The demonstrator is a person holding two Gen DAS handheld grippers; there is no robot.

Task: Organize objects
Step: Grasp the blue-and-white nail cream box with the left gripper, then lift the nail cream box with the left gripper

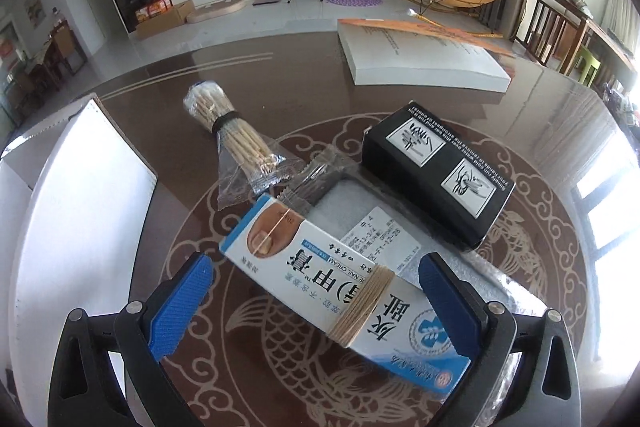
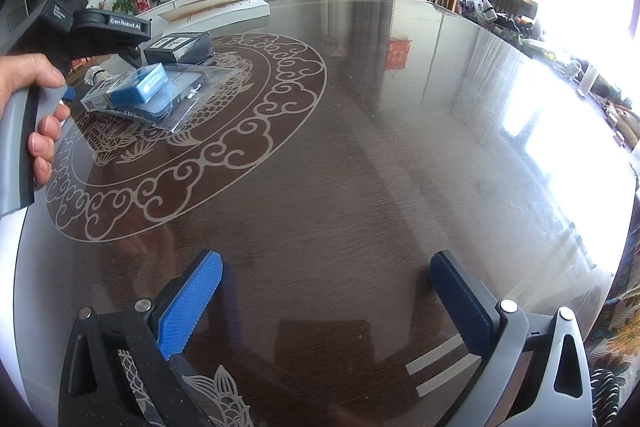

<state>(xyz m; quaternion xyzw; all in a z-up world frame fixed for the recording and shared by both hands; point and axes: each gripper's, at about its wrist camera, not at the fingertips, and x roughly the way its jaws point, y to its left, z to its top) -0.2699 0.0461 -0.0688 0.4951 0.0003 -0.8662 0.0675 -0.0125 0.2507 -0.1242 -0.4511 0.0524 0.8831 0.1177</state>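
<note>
A white and blue nail cream box [image 1: 320,275] bound with rubber bands lies slantwise on a padded envelope with a label [image 1: 372,227]. My left gripper [image 1: 316,263] is open, its blue pads on either side of that box; its right pad is close to the box's near corner. Beyond lie a bagged bundle of wooden sticks [image 1: 232,135], a small clear packet [image 1: 316,171] and a black box [image 1: 440,179]. My right gripper [image 2: 324,291] is open over bare table, holding nothing. In the right wrist view the box [image 2: 140,87] shows far left.
An open book [image 1: 420,55] lies at the far side of the brown patterned glass table [image 2: 360,147]. A white carton [image 1: 88,187] stands at the left edge. A hand [image 2: 36,107] holds the left gripper's handle. Chairs and cluttered shelves lie beyond the right rim.
</note>
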